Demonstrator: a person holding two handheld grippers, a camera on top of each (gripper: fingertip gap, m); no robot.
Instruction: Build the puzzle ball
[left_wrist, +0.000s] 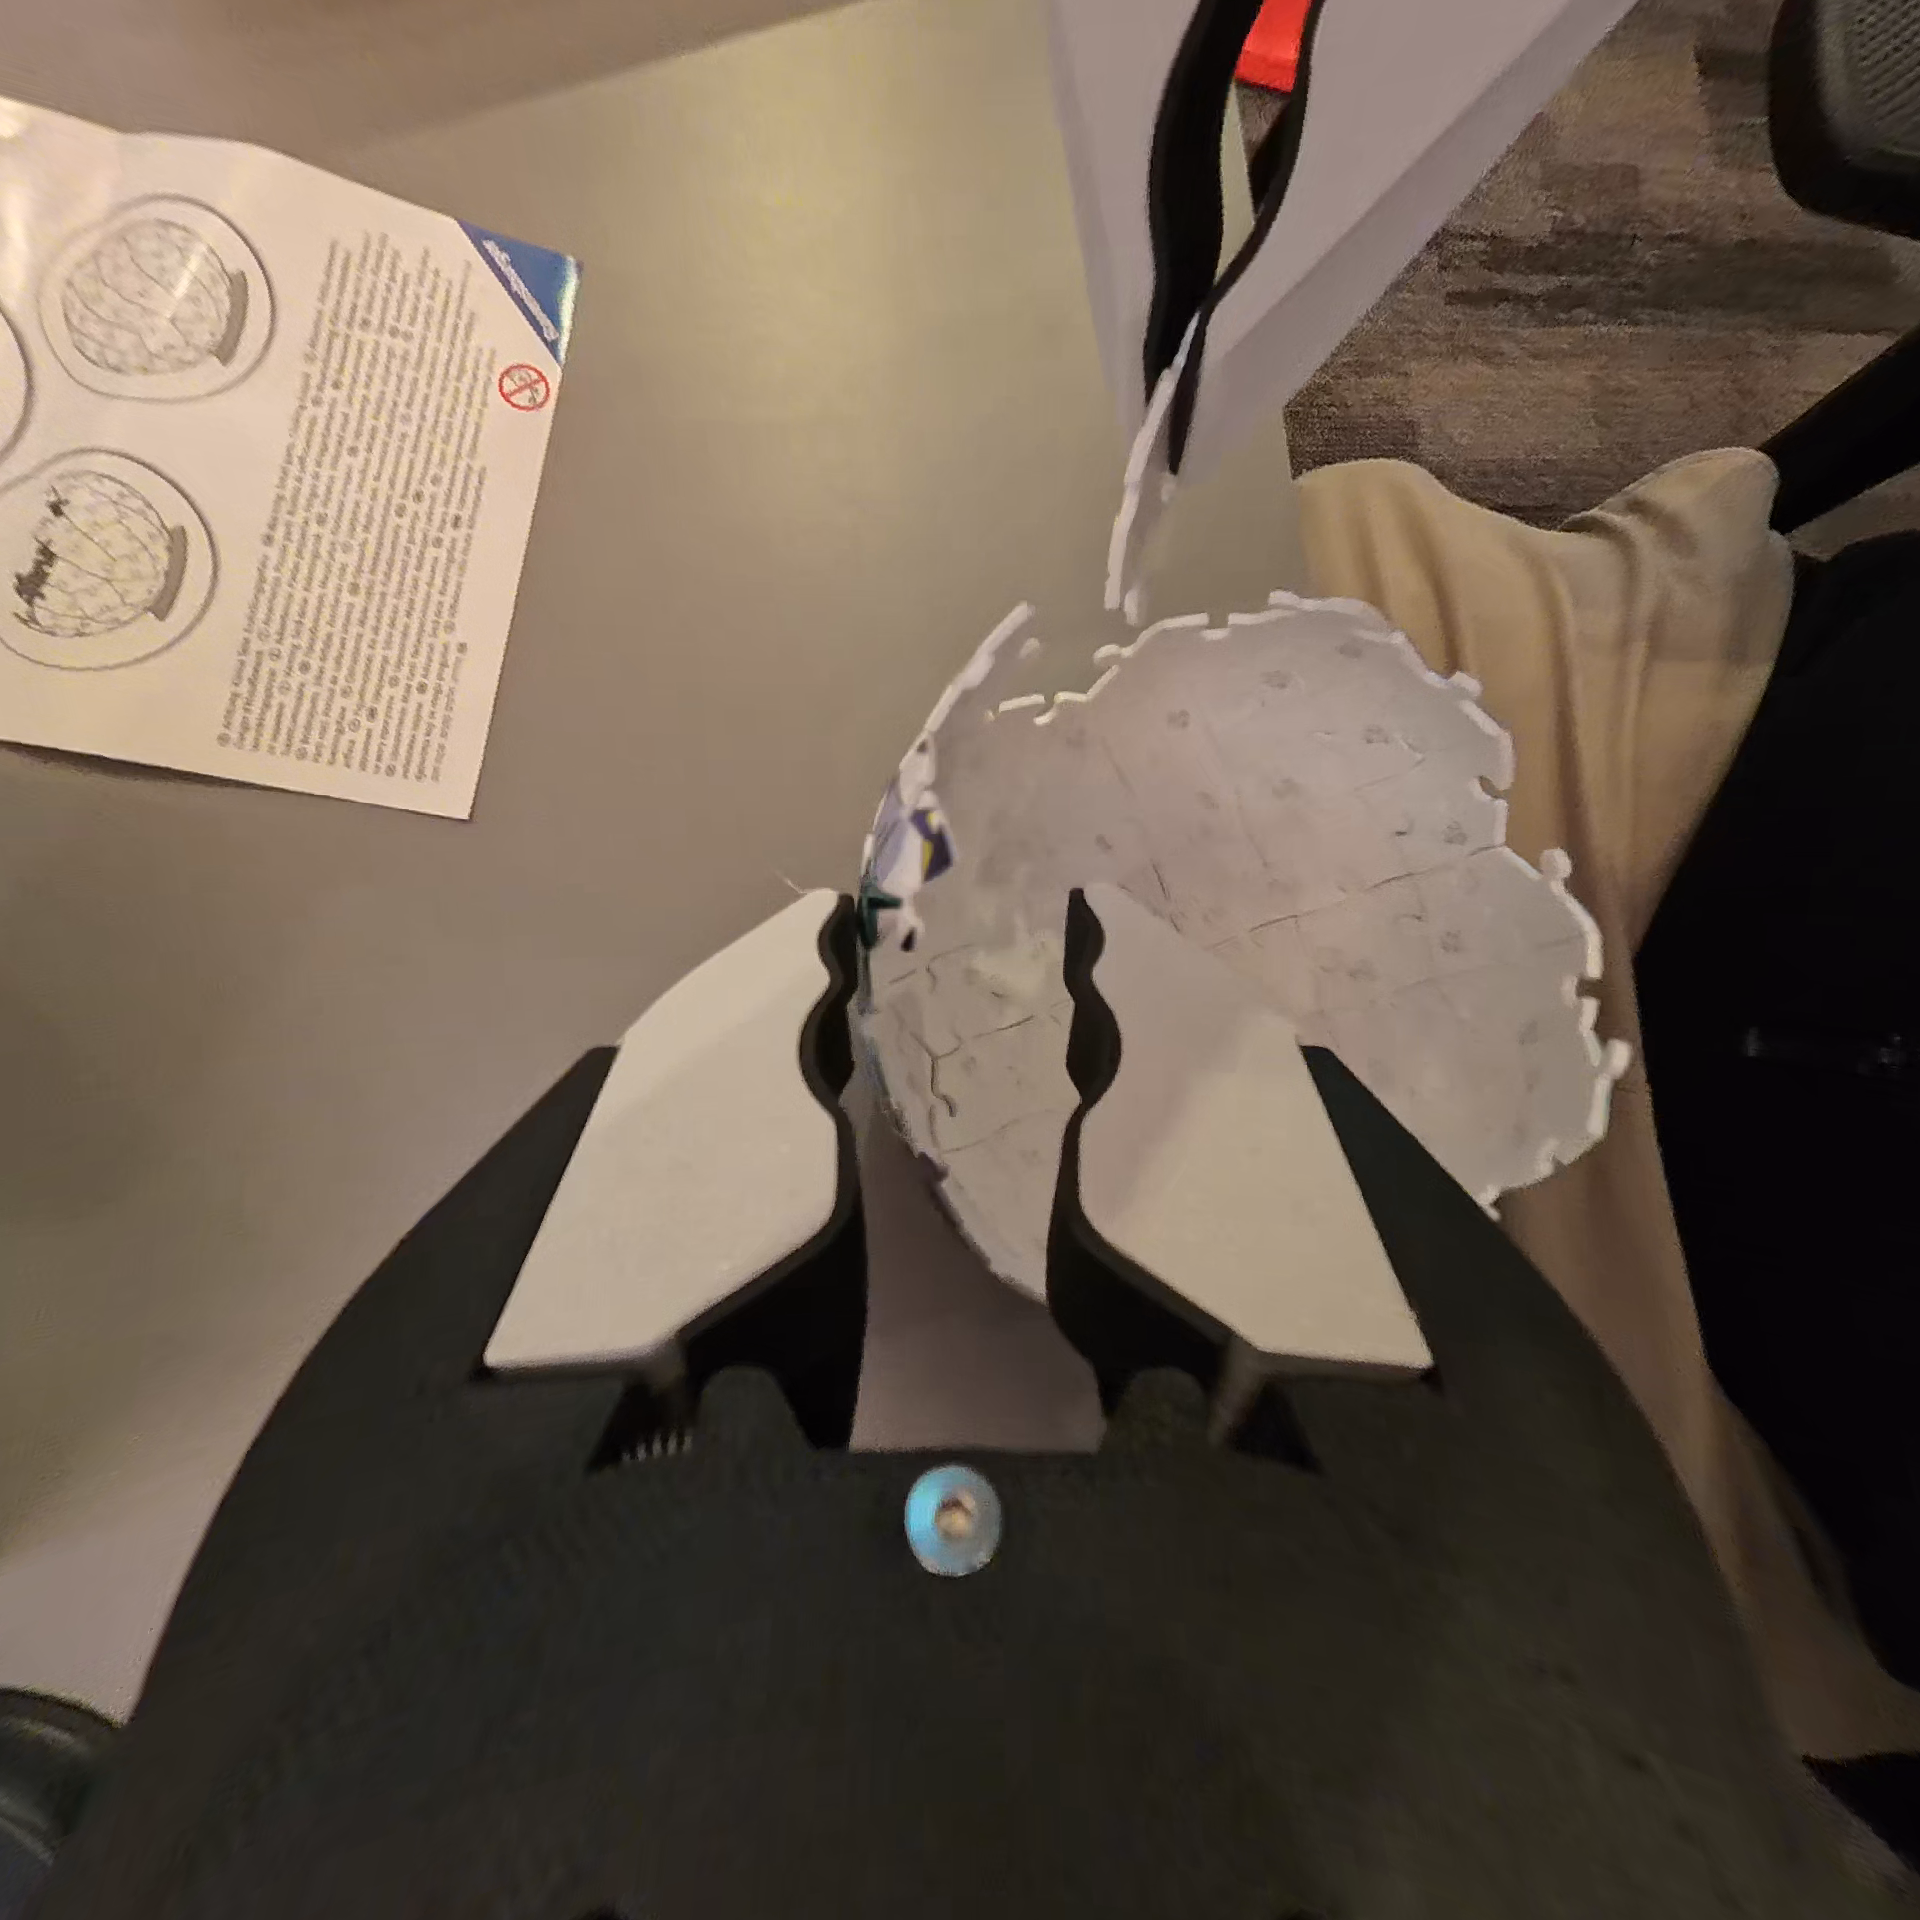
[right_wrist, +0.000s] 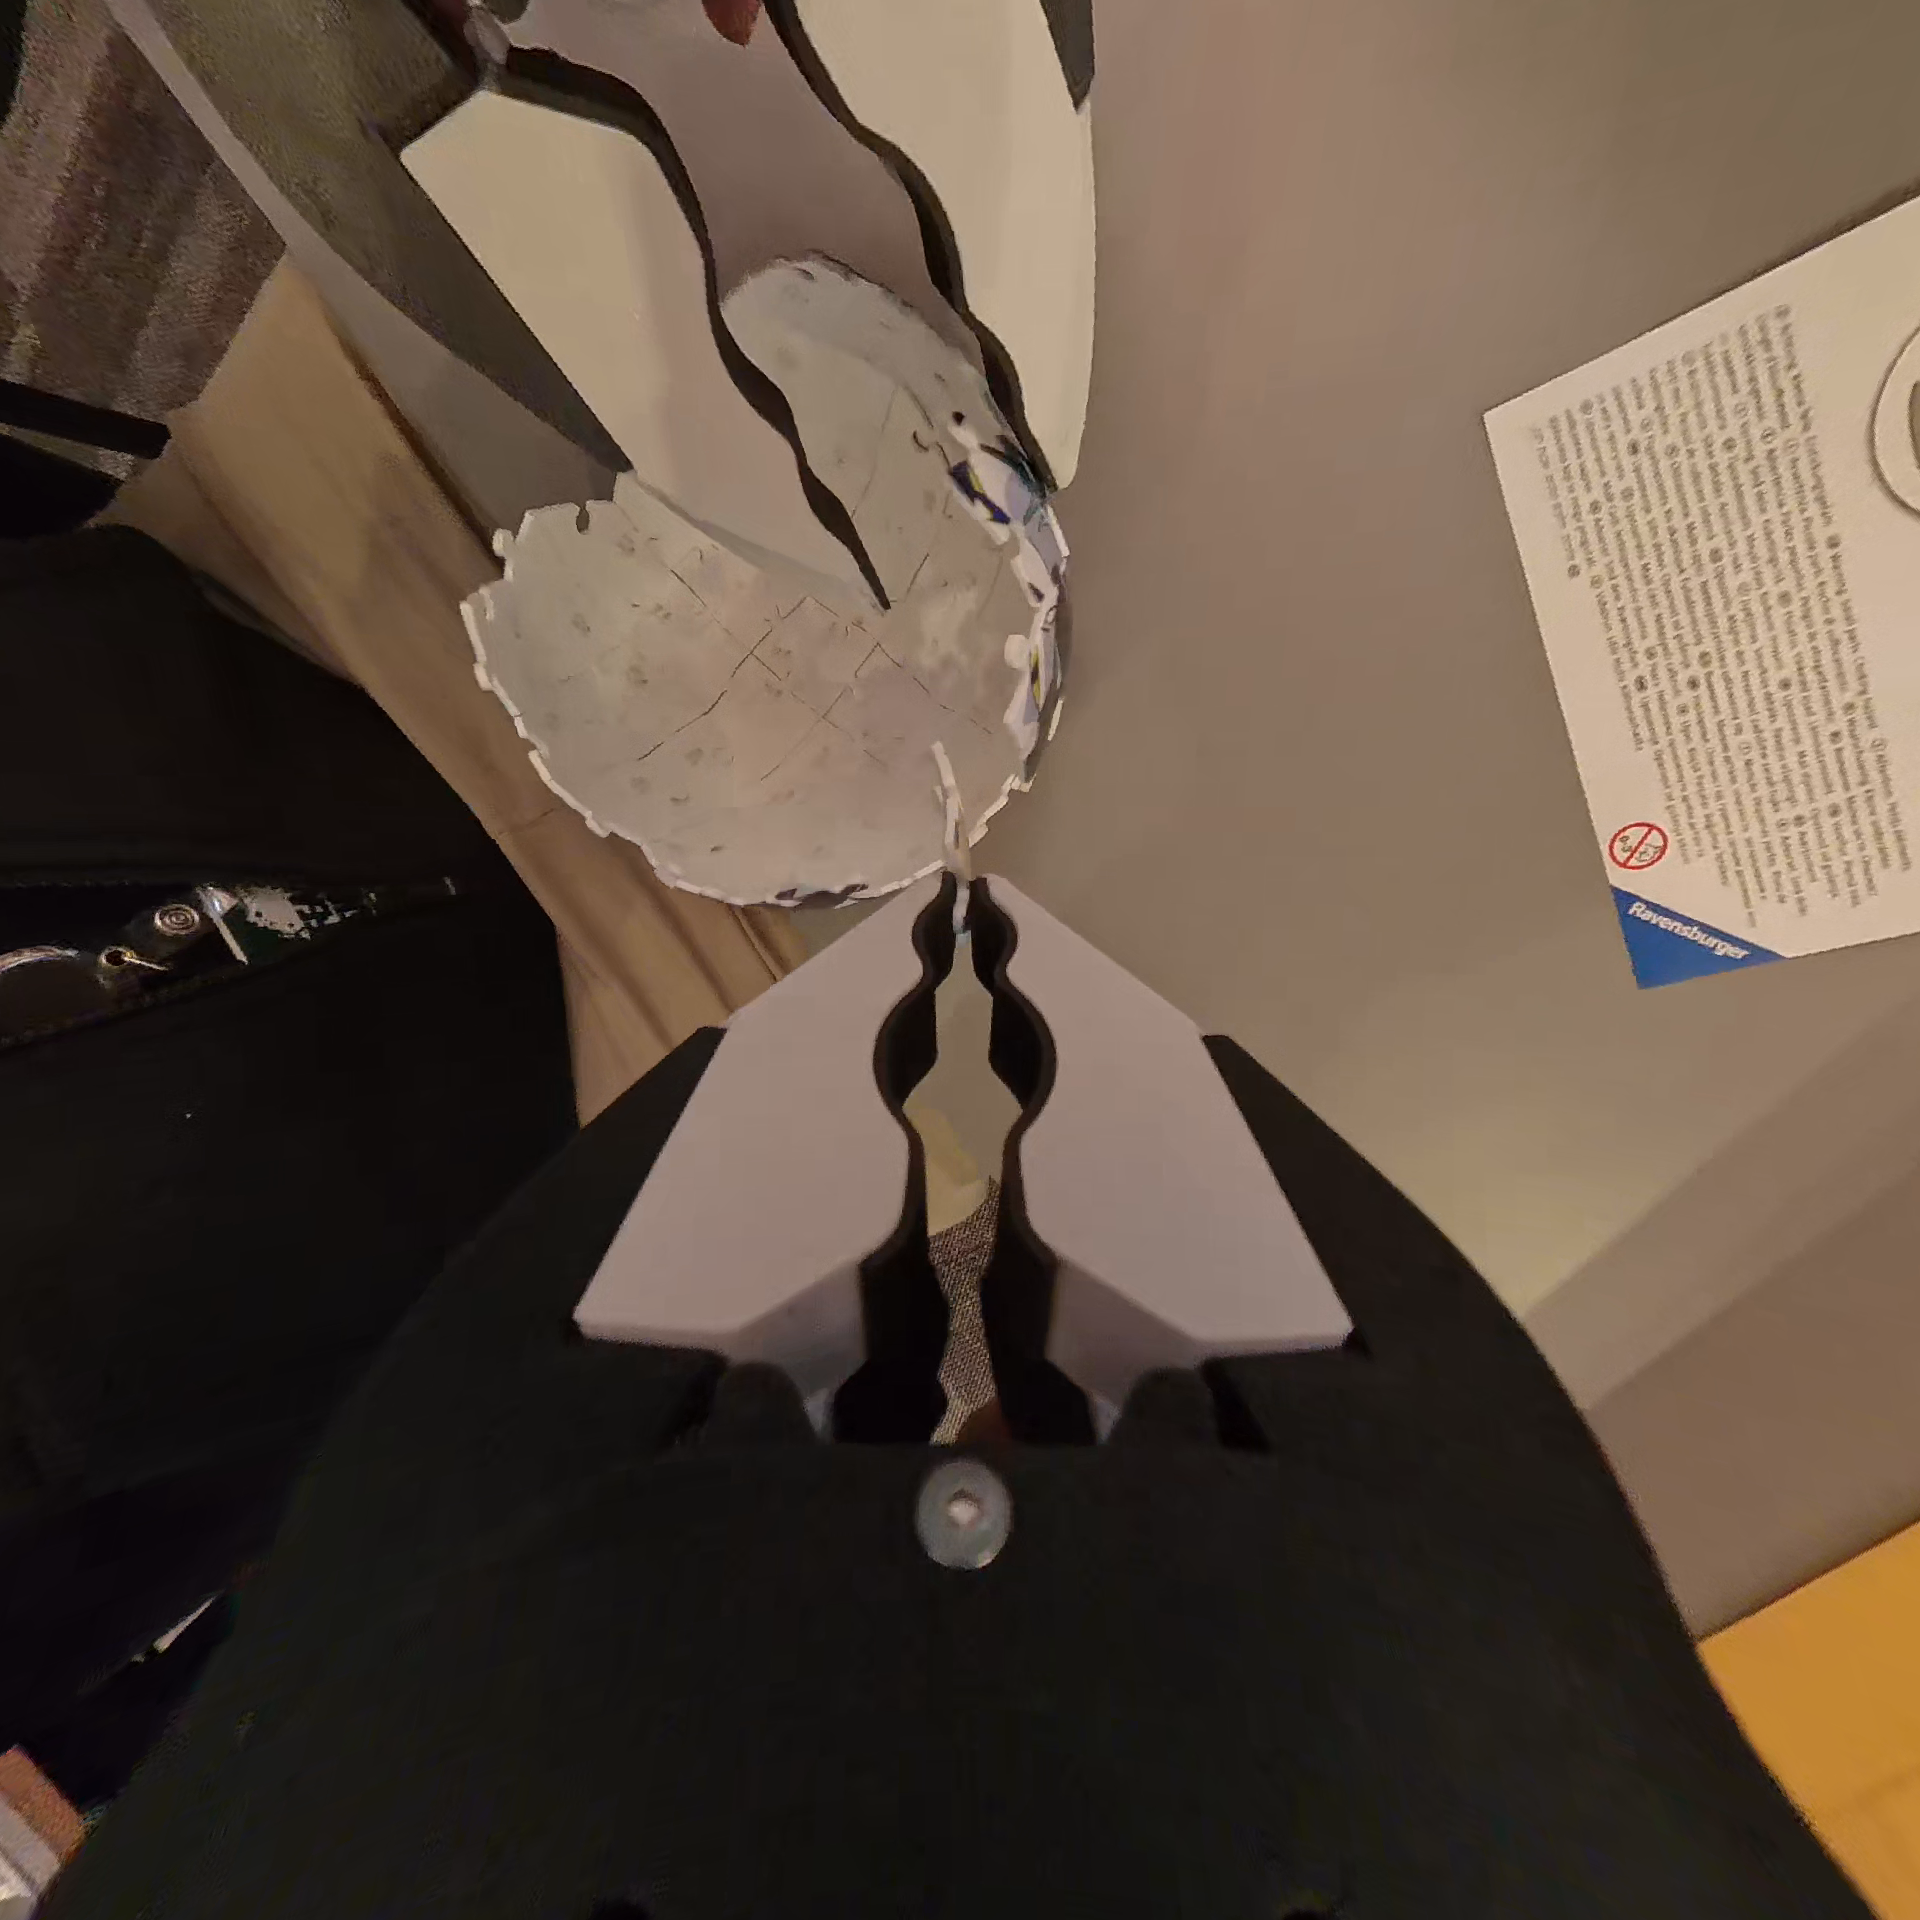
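A partly built puzzle ball (left_wrist: 1299, 831), a white open shell with a printed outside, hangs in the air above the grey table. My left gripper (left_wrist: 956, 925) is shut on its wall, one finger inside the bowl and one on the printed outside. The right wrist view shows this grip (right_wrist: 966, 540) on the shell (right_wrist: 707, 707) from the far side. My right gripper (right_wrist: 961, 904) is shut on a small white puzzle piece (right_wrist: 951, 821), seen edge-on, whose tip touches the shell's rim. In the left wrist view the right gripper (left_wrist: 1174, 457) holds the piece (left_wrist: 1132, 520) just above a notch in the rim.
A folded instruction leaflet (left_wrist: 260, 468) lies on the grey table (left_wrist: 779, 416); it also shows in the right wrist view (right_wrist: 1714, 623). A person's beige trousers (left_wrist: 1455, 623) and black top (right_wrist: 208, 1039) sit beyond the table edge. A yellow surface (right_wrist: 1829, 1714) is at the lower right.
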